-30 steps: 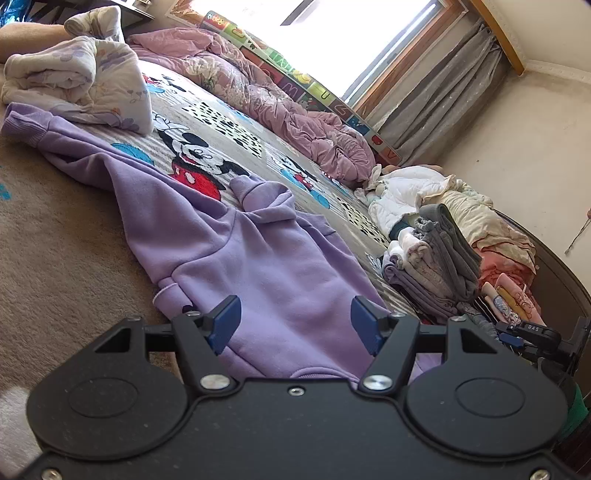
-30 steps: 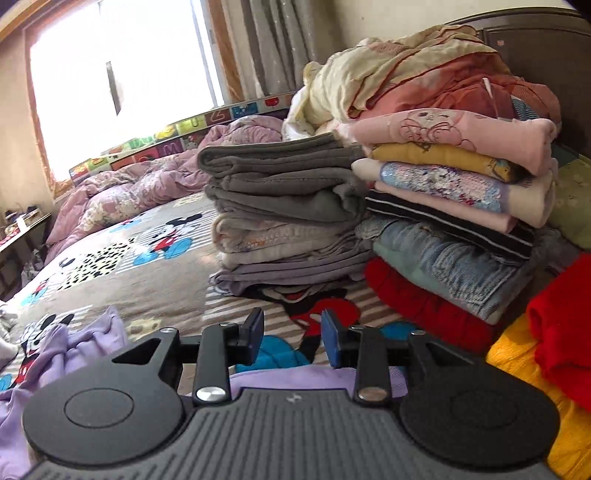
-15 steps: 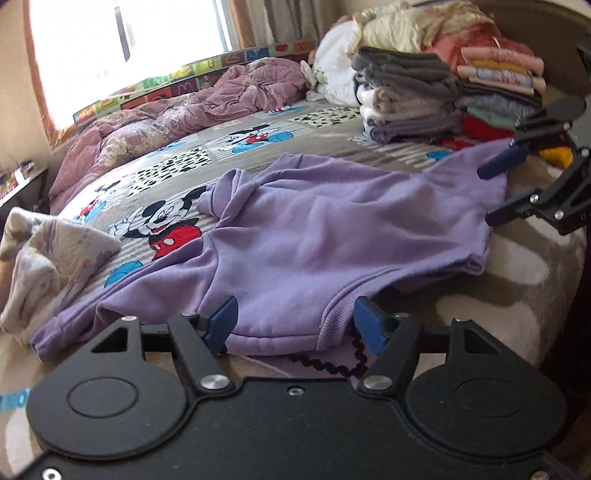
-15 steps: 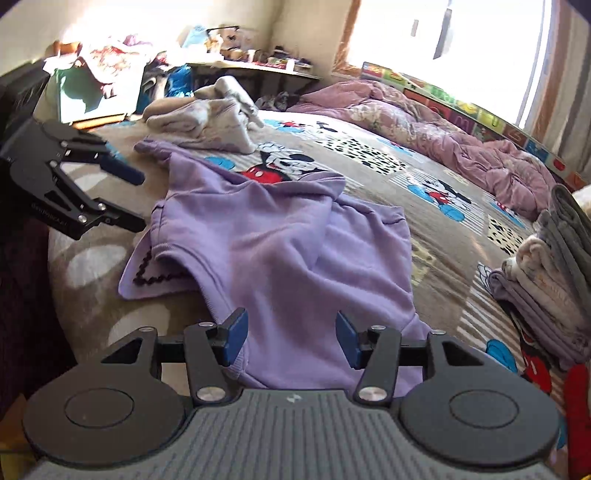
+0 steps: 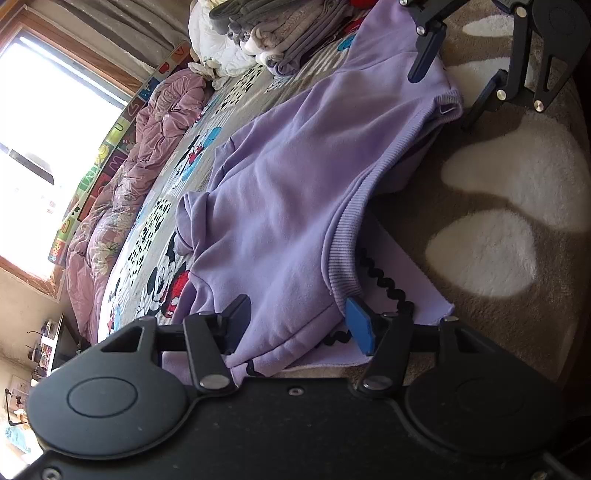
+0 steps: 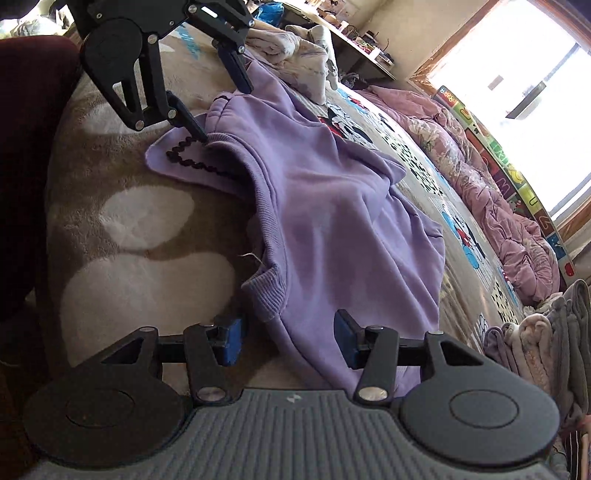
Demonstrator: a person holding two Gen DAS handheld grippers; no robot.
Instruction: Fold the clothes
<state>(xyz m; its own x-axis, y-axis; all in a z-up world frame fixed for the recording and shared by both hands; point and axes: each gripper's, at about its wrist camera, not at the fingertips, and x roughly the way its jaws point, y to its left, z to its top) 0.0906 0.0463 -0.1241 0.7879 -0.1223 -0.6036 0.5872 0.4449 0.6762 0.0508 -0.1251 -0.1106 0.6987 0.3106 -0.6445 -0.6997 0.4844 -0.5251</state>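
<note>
On the bed, label by label:
Bed cover: brown plush blanket with white patches (image 5: 491, 254) at the near edge, cartoon-mouse print sheet (image 5: 166, 280) beyond it.
Garment: lilac long-sleeved sweatshirt with ribbed hem (image 5: 291, 177), spread across blanket and sheet, hem toward the bed's near edge; pale lilac panel with black zigzag trim (image 5: 402, 284) sticking out from under the hem.
Left gripper (image 5: 299, 319): rolled onto its side, jaws parted and just been closing; one corner of the hem lying between the blue pads, pads not pressing on it.
Right gripper (image 6: 286, 341): likewise rolled, jaws apart and just been closing a little; other hem corner between the pads, cloth not pinched.
Spacing: each gripper visible in the other's view, at opposite ends of the hem.
Folded pile: grey and beige stacked clothes (image 5: 266, 33), well beyond the sweatshirt on the right gripper's side.
Loose items: crumpled pink quilt (image 6: 491, 192) along the window side; rumpled pale floral garment (image 6: 303, 62) past the left gripper.
Window: bright, wood-framed (image 5: 51, 110).
</note>
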